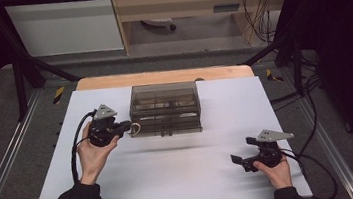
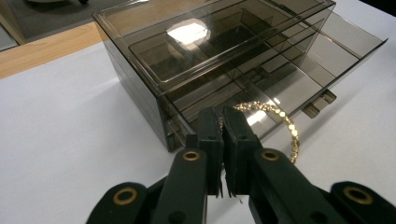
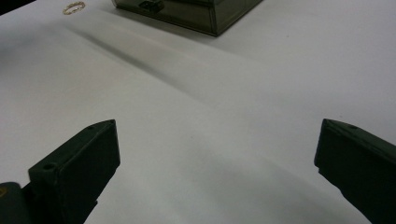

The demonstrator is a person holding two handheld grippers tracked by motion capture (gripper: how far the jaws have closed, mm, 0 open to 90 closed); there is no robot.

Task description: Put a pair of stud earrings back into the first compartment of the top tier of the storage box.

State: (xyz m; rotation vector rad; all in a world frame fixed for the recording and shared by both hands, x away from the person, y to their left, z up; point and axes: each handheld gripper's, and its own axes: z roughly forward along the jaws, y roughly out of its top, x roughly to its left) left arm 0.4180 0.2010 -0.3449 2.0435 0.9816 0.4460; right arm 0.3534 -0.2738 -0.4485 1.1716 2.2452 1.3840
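A smoky see-through drawer box stands at the middle back of the white table. Its lowest drawer is pulled out toward me. My left gripper sits at the box's left front corner, shut on a gold beaded bracelet. The bracelet's loop hangs out to the right of the jaws, in front of the drawer. My right gripper rests low at the front right, open, with nothing between its jaws. The right gripper view has the bracelet and the box far off.
A wooden strip runs along the table's back edge. Black frame bars and cables flank the table. White surface lies between the box and the right gripper.
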